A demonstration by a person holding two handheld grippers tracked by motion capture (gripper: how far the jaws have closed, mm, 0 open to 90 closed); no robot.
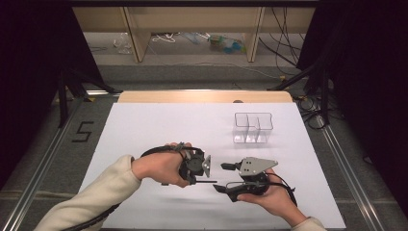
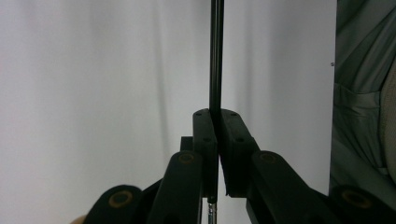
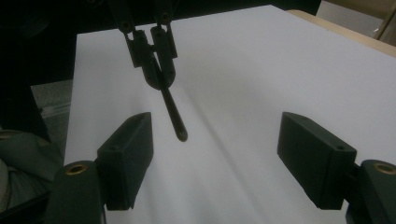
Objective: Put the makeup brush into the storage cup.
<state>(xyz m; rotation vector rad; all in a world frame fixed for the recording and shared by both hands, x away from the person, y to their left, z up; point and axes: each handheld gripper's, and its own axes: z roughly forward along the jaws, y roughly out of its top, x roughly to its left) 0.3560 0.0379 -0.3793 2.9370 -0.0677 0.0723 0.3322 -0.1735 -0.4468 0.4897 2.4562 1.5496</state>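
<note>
My left gripper (image 1: 197,179) is shut on a thin black pen (image 1: 208,182) and holds it just above the white sheet, its free end pointing right. In the left gripper view the pen (image 2: 215,56) runs straight up out of the closed left gripper (image 2: 216,114). My right gripper (image 1: 222,177) faces it from the right, open. In the right gripper view its own pads (image 3: 130,149) stand wide apart around the right gripper's (image 3: 219,140) gap. The pen (image 3: 173,112) slants toward that gap from the left gripper (image 3: 150,53), its tip near the left pad and touching neither.
A clear plastic container (image 1: 253,127) with compartments stands on the white sheet (image 1: 159,125) at the back right. The sheet covers a wooden table (image 1: 204,96). Dark curtains and stand legs flank both sides.
</note>
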